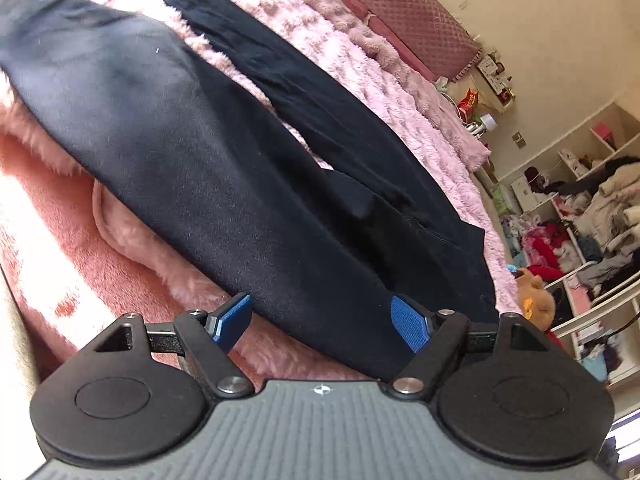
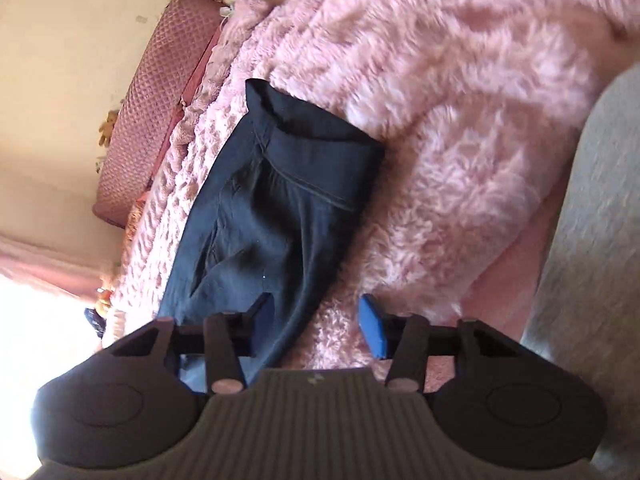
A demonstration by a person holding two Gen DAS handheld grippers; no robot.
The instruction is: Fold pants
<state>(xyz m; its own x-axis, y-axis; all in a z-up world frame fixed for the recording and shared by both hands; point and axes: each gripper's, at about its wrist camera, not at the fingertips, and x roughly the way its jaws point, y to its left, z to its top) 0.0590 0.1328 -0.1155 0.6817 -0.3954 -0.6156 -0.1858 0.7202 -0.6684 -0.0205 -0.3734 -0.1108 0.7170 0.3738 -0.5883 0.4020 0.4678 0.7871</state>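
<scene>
Dark navy pants [image 1: 208, 152] lie spread on a fluffy pink blanket [image 1: 360, 56], both legs stretching away from the left wrist camera. My left gripper [image 1: 322, 322] is open just above the near end of one leg, blue pads either side of the cloth edge. In the right wrist view the same pants [image 2: 272, 200] show their waistband end [image 2: 320, 136] far from the camera. My right gripper [image 2: 316, 322] is open over the near part of the pants, its left pad over the cloth and its right pad over the blanket [image 2: 460, 140]. Neither gripper holds anything.
A quilted dark pink headboard [image 1: 420, 16] runs along the bed's far side, also in the right wrist view [image 2: 148, 112]. Cluttered white shelves with clothes [image 1: 592, 208] and a brown plush toy [image 1: 536, 296] stand beyond the bed's right edge. A grey surface [image 2: 592, 240] lies at right.
</scene>
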